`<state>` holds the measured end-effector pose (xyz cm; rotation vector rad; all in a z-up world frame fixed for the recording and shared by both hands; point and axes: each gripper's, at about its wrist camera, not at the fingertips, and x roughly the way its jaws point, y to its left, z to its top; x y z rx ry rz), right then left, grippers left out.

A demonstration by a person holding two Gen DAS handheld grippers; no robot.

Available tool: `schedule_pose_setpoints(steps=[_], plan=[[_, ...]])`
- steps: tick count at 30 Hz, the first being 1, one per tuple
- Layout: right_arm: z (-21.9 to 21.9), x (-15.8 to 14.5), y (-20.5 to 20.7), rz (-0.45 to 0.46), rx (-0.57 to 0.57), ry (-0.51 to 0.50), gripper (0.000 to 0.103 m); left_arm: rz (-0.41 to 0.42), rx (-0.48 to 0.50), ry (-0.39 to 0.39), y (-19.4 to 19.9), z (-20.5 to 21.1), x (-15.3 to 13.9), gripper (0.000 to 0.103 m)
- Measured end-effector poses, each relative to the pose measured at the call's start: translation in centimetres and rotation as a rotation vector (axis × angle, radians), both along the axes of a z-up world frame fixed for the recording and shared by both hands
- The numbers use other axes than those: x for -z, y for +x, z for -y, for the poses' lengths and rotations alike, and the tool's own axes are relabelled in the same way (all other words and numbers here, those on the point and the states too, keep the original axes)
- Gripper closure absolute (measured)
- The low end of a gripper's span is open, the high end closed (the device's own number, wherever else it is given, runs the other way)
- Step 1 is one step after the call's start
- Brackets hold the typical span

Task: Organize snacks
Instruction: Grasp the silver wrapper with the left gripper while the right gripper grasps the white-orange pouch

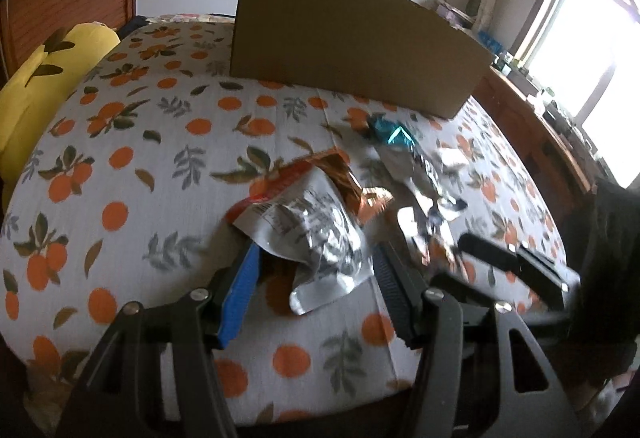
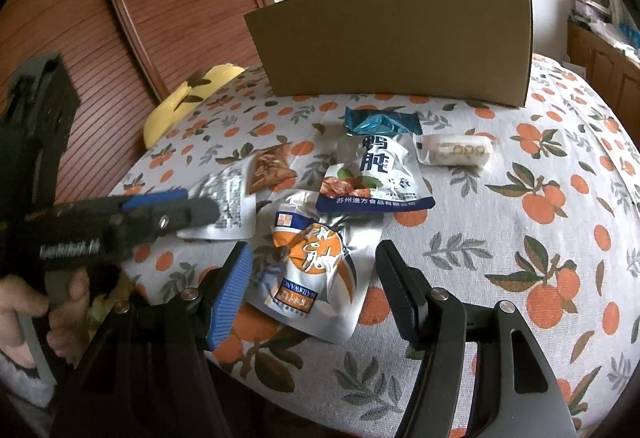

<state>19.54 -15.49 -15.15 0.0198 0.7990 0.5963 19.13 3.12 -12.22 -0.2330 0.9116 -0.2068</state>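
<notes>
Several snack packets lie on an orange-print cloth in front of a brown cardboard box [image 2: 394, 41], which also shows in the left wrist view [image 1: 352, 37]. My left gripper [image 1: 316, 254] is open, its fingers either side of a silver-backed packet with a red edge [image 1: 308, 234]; that packet also shows in the right wrist view [image 2: 230, 197]. My right gripper [image 2: 314, 258] is open around an orange and blue foil packet [image 2: 316, 266]. Beyond lie a white and blue pouch [image 2: 376, 173], a teal wrapper [image 2: 380, 119], a brown snack [image 2: 270, 167] and a white wrapped roll [image 2: 454, 151].
A yellow pillow [image 1: 48, 77] lies at the left edge of the cloth. A wooden slatted panel [image 2: 120, 37] stands behind. A wooden counter with clutter [image 1: 552, 105] runs under a bright window at the right. The left gripper's body [image 2: 80, 230] crosses the right wrist view.
</notes>
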Motion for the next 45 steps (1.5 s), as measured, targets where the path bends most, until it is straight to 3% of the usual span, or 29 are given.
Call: schedule_pose_setpoints(steps=[6,15,17,20,24,28,30,31,37,45], plan=[[0.1,0.0,0.0,-0.001,0.004,0.007,0.038,-0.01,-0.013,0.038,1.8,0.8,0.5,0.045],[-1.2,-0.2,0.4,-0.001,-0.009,-0.038,0.038,0.018,0.023,0.178,3.1,3.0,0.7,0.043],[-1.6,-0.2,0.4,0.007,-0.009,-0.056,0.037,0.03,0.03,0.176,3.1,2.9,0.8,0.043],[-2.1,-0.1,0.3,0.014,-0.012,-0.08,0.036,0.05,0.041,0.179,2.9,2.7,0.8,0.062],[-3.1,0.0,0.6,0.025,-0.018,-0.124,0.036,0.059,0.054,0.155,2.5,2.3,0.6,0.07],[-4.0,0.4,0.7,0.055,-0.009,-0.193,0.036,0.062,0.065,0.123,2.0,1.9,0.5,0.072],[-4.2,0.5,0.4,0.071,-0.011,-0.227,0.039,0.065,0.066,0.117,1.6,1.7,0.4,0.073],[-4.3,0.6,0.1,0.087,-0.024,-0.245,0.045,0.069,0.066,0.118,1.3,1.7,0.4,0.073],[-2.8,0.1,-0.2,0.059,-0.068,-0.248,0.061,0.082,0.058,0.104,0.1,1.1,0.4,0.074],[-1.7,-0.4,-0.7,0.04,-0.057,-0.21,0.064,0.099,0.067,0.08,-0.5,1.0,0.2,0.076]])
